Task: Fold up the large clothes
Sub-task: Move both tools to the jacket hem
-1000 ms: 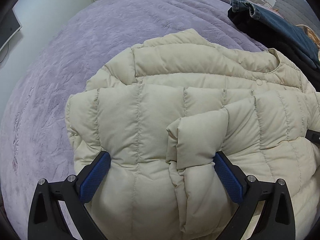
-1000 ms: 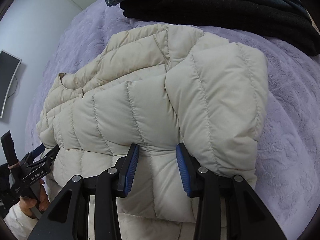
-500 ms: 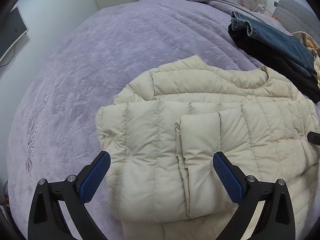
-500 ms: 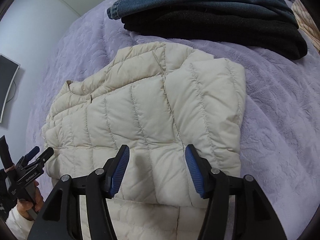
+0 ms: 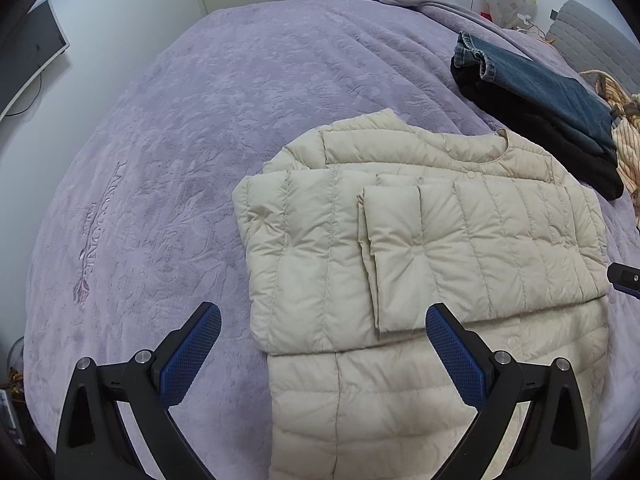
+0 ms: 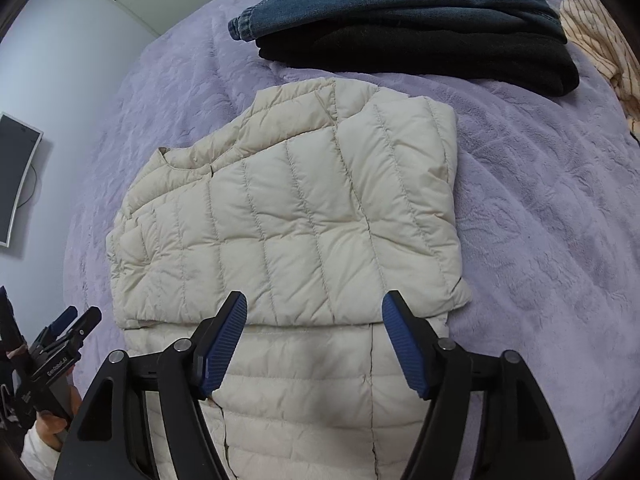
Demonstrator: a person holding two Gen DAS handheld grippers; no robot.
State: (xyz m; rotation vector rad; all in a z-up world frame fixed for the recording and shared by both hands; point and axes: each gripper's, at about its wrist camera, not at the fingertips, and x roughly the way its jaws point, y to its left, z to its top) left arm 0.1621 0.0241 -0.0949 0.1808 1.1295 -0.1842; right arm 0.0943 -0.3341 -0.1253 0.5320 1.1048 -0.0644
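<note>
While both claws hang empty, jacket (image 5: 420,240) lies folded (sleeves in).

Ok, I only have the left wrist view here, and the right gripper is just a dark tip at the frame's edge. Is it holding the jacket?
Observer: No. In the right wrist view the right gripper has its jaws opening with nothing between them; the cream jacket lies flat beneath.
Operator: What's carrying the left gripper?
Observer: A hand in a pale sleeve holds the left gripper, low in that view's left corner.
Operator: And the jacket's right side?
Observer: It is folded in to a straight edge that rests on the purple blanket, clear of the black garment.
</note>
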